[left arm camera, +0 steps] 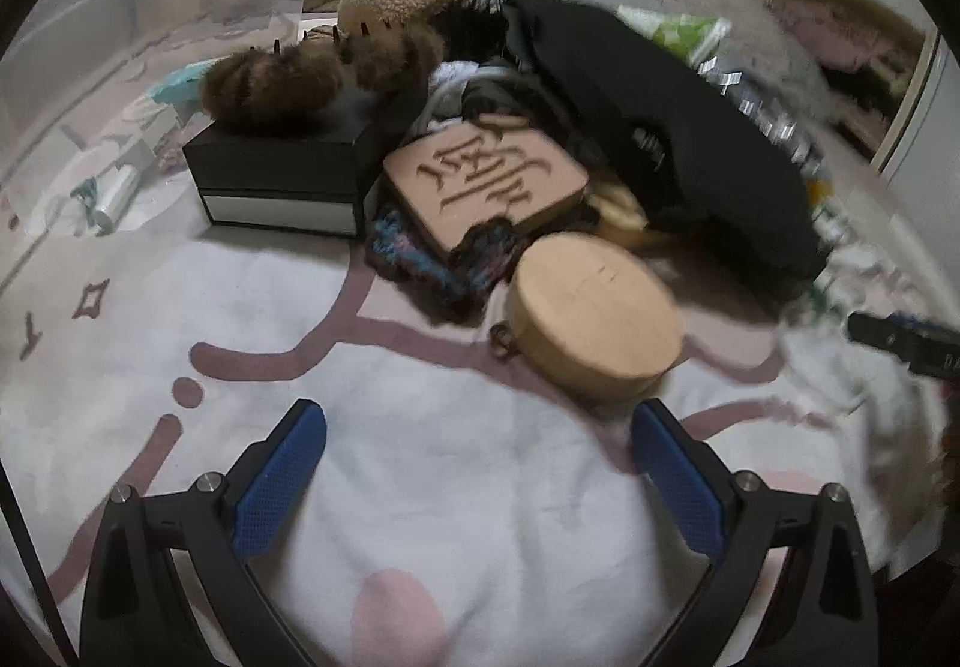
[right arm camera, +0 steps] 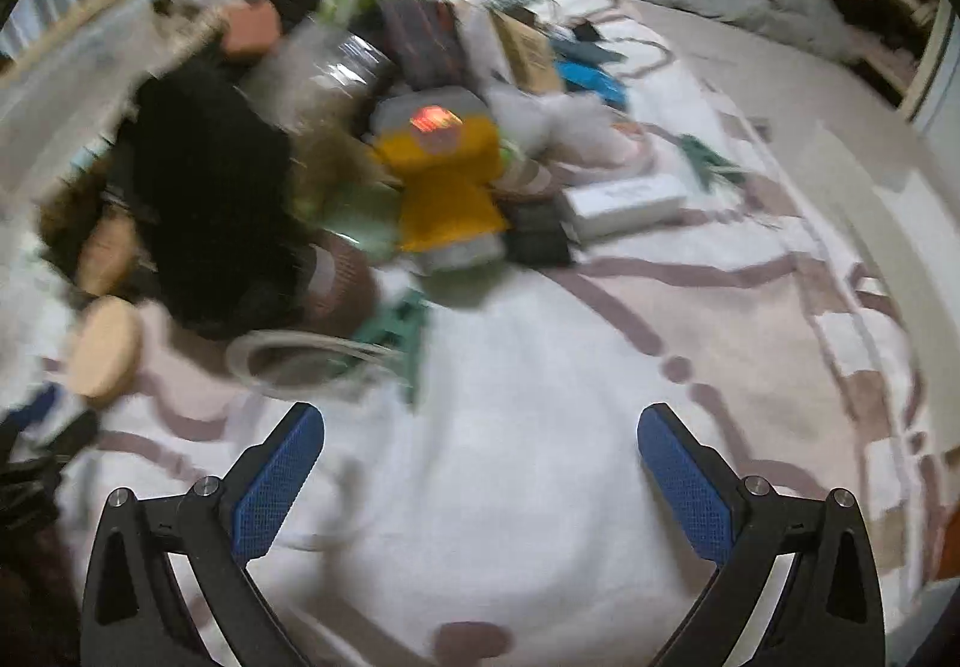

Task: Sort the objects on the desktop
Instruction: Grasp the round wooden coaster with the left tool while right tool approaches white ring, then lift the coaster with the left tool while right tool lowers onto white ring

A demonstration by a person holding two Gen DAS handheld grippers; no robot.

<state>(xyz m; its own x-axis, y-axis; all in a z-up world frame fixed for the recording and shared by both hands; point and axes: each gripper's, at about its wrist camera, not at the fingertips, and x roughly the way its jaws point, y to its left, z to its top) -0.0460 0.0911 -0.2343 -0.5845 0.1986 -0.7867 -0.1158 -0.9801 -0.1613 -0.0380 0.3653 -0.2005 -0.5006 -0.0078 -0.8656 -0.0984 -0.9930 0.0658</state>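
Clutter is seen heaped on a white rug point(left arm camera: 468, 487) w/ pink-brown line pattern; no bench is visible, everything lies on the floor. Landmark: round wooden box point(left arm camera: 591, 316), lying at the near edge of the heap.

Left gripper point(left arm camera: 477, 463) is held just short of the round wooden box, slightly to its left, jaws released wide, nothing between them. Behind the box a carved wooden plaque point(left arm camera: 483, 181) is propped on dark knitted fabric; further behind & left a black storage box point(left arm camera: 282, 175) is topped by furry brown slippers point(left arm camera: 336, 61). A black garment point(left arm camera: 660, 139) is draped behind & right of the round box.

Right gripper point(right arm camera: 480, 463) is held over bare rug, well right of the round box, jaws likewise spread & empty. That view is badly motion-blurred; a yellow item point(right arm camera: 447, 187), a white carton point(right arm camera: 624, 205) & a clear ring-shaped thing point(right arm camera: 300, 361) are made out, little else.

Step in hand, judged: approach/selection, nothing picked yet, so sorting is at an early stage. Next move probably needs the left jaws advanced forward-right to straddle the round box's rim, then closed; width looks tight, so an edge grip may be needed.
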